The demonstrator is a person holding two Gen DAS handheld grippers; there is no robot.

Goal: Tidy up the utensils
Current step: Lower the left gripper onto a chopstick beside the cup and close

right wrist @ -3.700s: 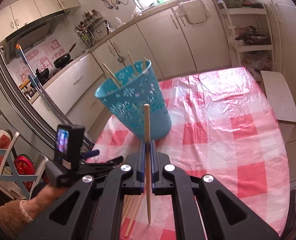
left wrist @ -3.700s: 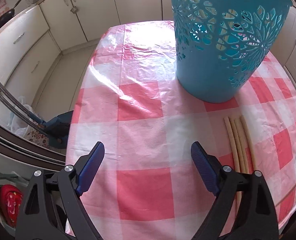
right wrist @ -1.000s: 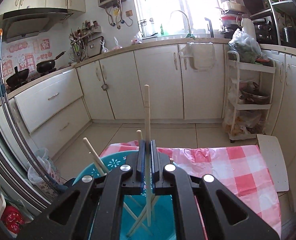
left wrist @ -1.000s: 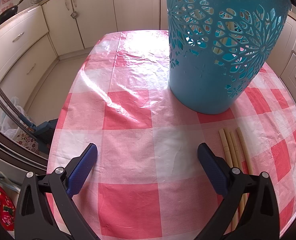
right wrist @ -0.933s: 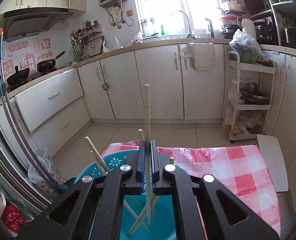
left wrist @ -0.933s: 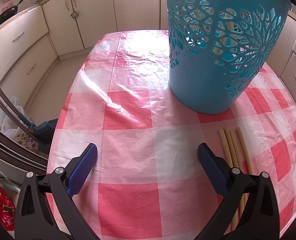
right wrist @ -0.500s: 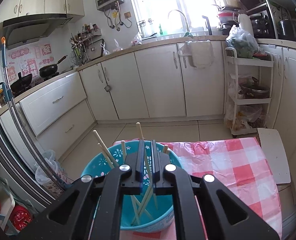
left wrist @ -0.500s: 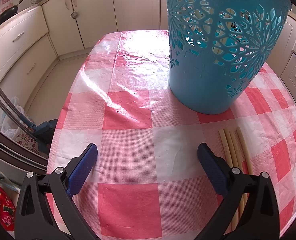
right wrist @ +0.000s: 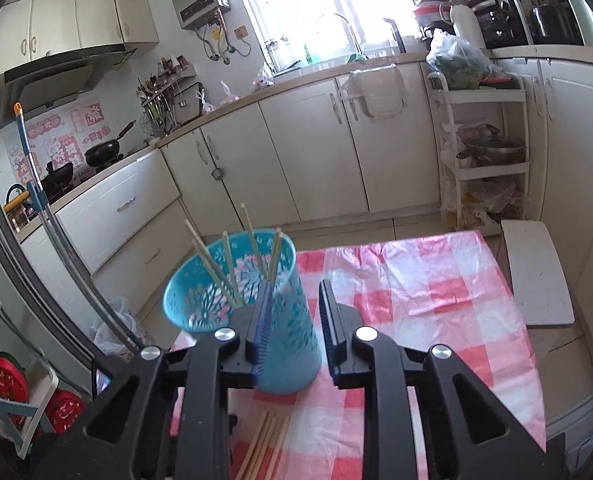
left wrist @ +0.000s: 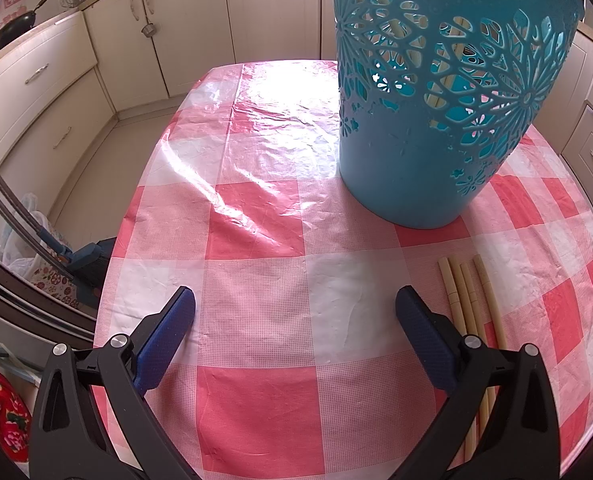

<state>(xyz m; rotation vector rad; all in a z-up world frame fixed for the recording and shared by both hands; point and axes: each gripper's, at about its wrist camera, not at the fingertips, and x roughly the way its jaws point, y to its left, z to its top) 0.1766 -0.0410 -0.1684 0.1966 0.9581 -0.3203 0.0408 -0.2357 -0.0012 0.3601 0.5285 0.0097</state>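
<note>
A teal openwork basket (left wrist: 448, 92) (right wrist: 240, 308) stands upright on the red-and-white checked table (left wrist: 256, 240), with several wooden chopsticks (right wrist: 232, 264) leaning inside it. More loose chopsticks (left wrist: 466, 300) (right wrist: 266, 444) lie side by side on the cloth in front of the basket. My left gripper (left wrist: 296, 308) hovers low over the cloth, open and empty, its right finger beside the loose chopsticks. My right gripper (right wrist: 294, 292) is back from the basket, above the table; its jaws are opening with nothing between them.
White kitchen cabinets (right wrist: 304, 152) line the far wall under a counter with a sink. A white rack of pots (right wrist: 484, 160) stands at the right. A mop handle (right wrist: 52, 220) leans at the left. The table's left edge (left wrist: 116, 248) drops to the floor.
The right gripper let go of the chopstick it held over the basket; the stick now stands in the basket. The gripper drew back and its jaws parted. The left gripper stayed still.
</note>
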